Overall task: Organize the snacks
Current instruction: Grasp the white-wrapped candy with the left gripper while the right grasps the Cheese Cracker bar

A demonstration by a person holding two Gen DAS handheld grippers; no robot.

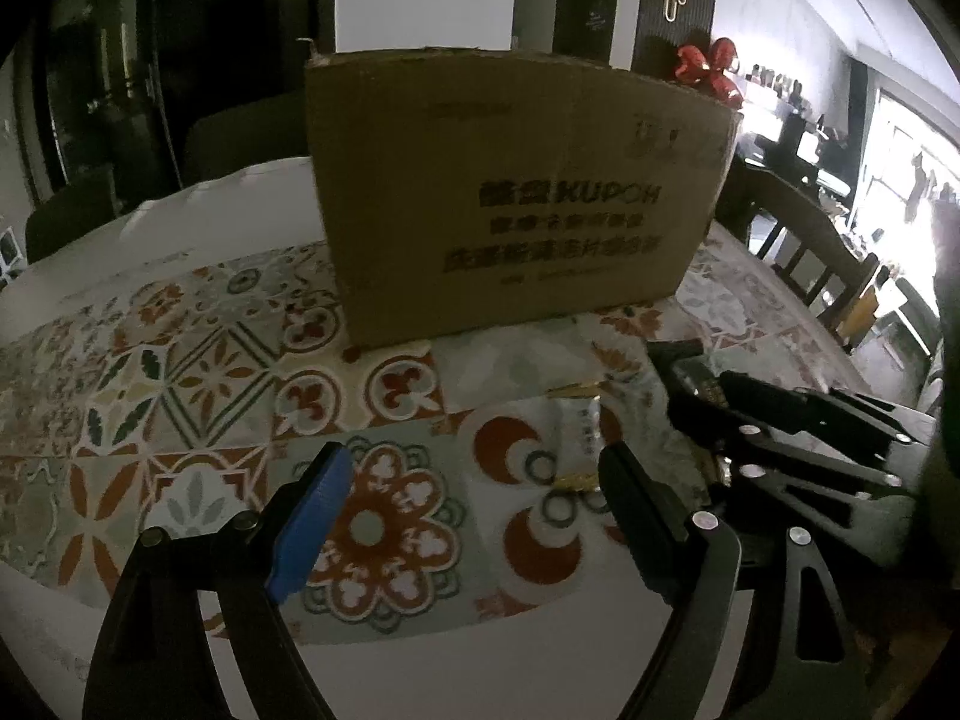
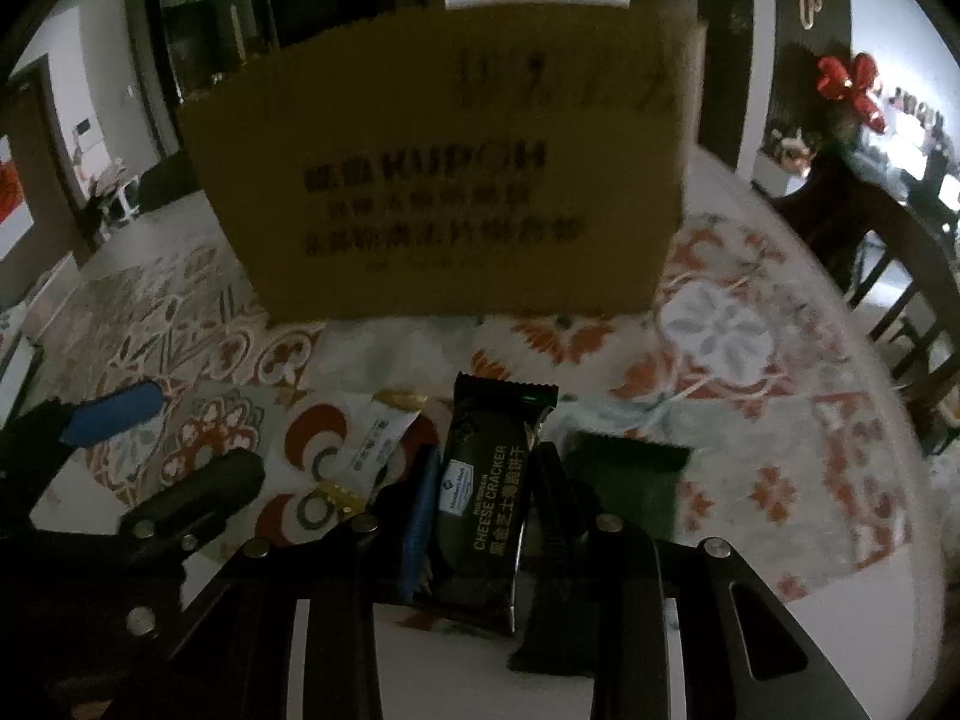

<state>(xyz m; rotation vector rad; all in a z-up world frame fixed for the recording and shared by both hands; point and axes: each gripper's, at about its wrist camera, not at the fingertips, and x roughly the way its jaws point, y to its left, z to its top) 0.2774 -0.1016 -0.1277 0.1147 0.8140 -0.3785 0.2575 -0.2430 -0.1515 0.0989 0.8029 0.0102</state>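
Your right gripper (image 2: 480, 510) clamps the black foil cheese-cracker packet (image 2: 483, 516) — lift it level toward the brown cardboard box (image 2: 444, 180) at upper centre; left gripper (image 1: 474, 498) gapes empty.

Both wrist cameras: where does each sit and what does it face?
Left wrist: on the open left hand-held gripper, facing the cardboard box; right hand-held gripper at its right edge.
Right wrist: on the right hand-held gripper, shut on the cheese cracker packet, facing the same box.
Shared: box, white snack packet, patterned tablecloth.
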